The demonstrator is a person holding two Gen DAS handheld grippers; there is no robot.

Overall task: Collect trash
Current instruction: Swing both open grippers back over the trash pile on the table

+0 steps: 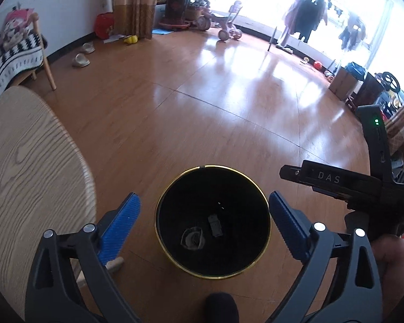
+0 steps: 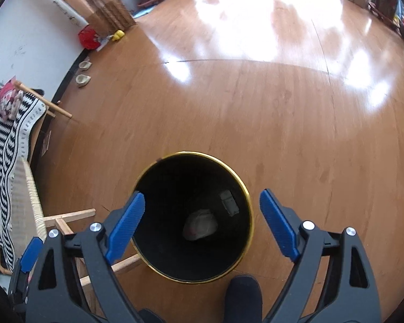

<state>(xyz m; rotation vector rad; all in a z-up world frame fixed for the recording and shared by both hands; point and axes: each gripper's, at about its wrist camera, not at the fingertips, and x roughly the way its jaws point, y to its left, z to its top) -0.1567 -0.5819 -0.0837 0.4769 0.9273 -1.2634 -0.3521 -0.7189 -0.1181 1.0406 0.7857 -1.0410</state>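
Hovering over the bin (image 1: pixel 212 273), left gripper (image 1: pixel 204 210) and right gripper (image 2: pixel 202 207) show released, empty jaws; withdraw straight upward, clear of the rim.

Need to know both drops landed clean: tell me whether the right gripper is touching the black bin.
Cannot tell. In the right wrist view the open right gripper frames the black bin, nothing between its pads, but its left pad overlaps the gold rim in the picture, so no gap shows.
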